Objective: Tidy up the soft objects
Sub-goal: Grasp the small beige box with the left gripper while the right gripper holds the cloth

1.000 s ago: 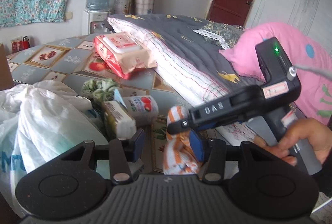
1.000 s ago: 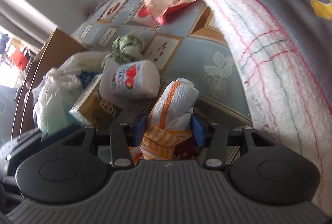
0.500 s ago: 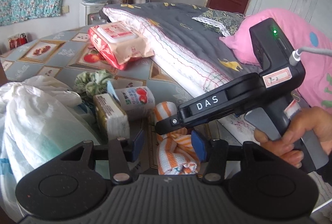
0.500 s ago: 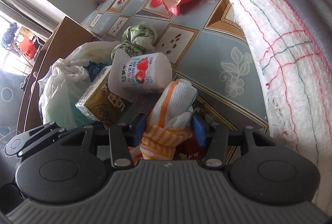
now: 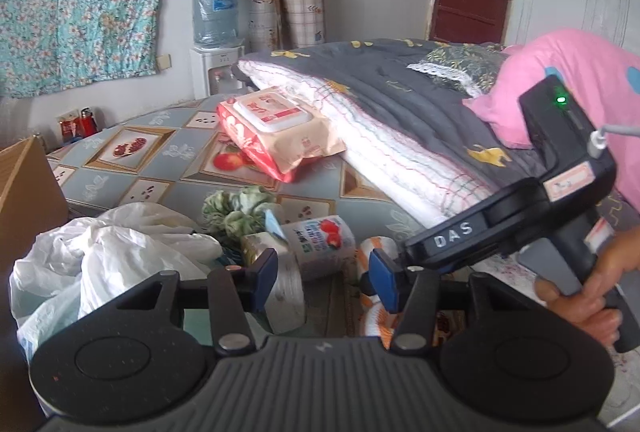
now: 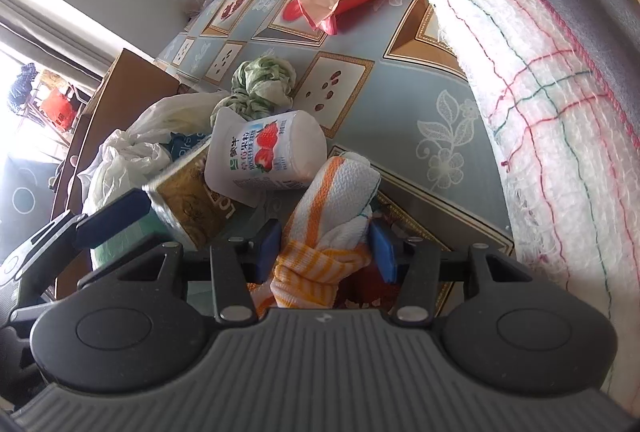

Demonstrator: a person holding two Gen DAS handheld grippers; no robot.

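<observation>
The orange-striped towel (image 6: 334, 204) sits low centre in your right wrist view, bunched on the patterned bed cover (image 6: 400, 100), and your right gripper (image 6: 326, 252) is clamped on it, both blue pads pressing its sides. Your left gripper (image 5: 322, 282) stands released at the bottom of its view, nothing between the pads, the tissue pack (image 5: 280, 280) just past its left pad. The yogurt bottle (image 6: 266, 158) lies tipped, touching the towel's upper left.
</observation>
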